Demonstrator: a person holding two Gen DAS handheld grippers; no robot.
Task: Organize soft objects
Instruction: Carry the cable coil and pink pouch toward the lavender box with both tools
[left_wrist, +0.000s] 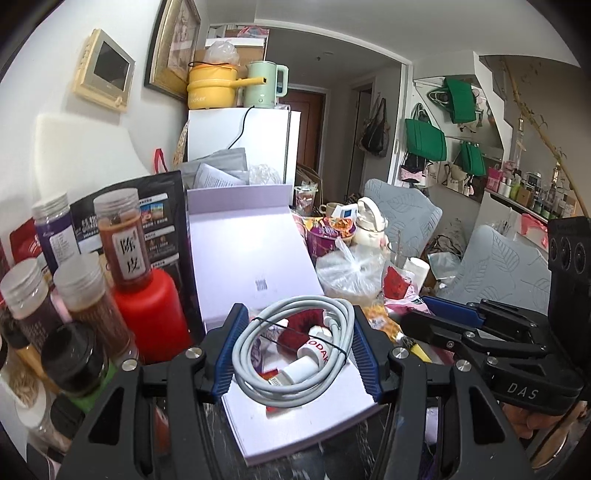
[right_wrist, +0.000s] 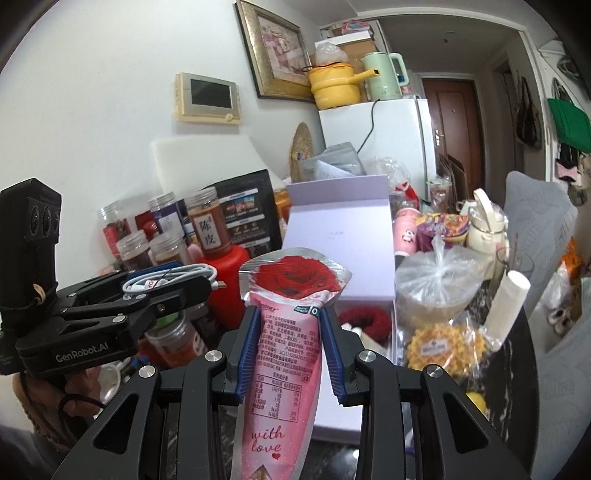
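At your far left stand the spice jars (left_wrist: 122, 236) and the red bottle (left_wrist: 151, 314), crowded against the wall on the worktop (right_wrist: 513, 369). Just right of them, your left hand-held gripper (left_wrist: 295, 343) is closed on the coiled white cable (left_wrist: 291, 384), its blue pads (left_wrist: 231, 350) pressing the coil from both sides above the pale lilac box (left_wrist: 251, 251). In the right wrist view the same cable (right_wrist: 166, 280) sits in that gripper, raised beside the red bottle. Under the coil lies the dark red scrunchie (left_wrist: 303, 325), resting on the box; from the other camera the scrunchie (right_wrist: 365, 317) shows just beyond your right fingers. Your right hand-held gripper (right_wrist: 288, 350) clamps the pink rose-printed pouch (right_wrist: 284, 369), held upright with its rose end topmost, over the front of the box. Further right sit a knotted clear plastic bag (right_wrist: 436, 277) and a yellow waffle-patterned packet (right_wrist: 443, 347).
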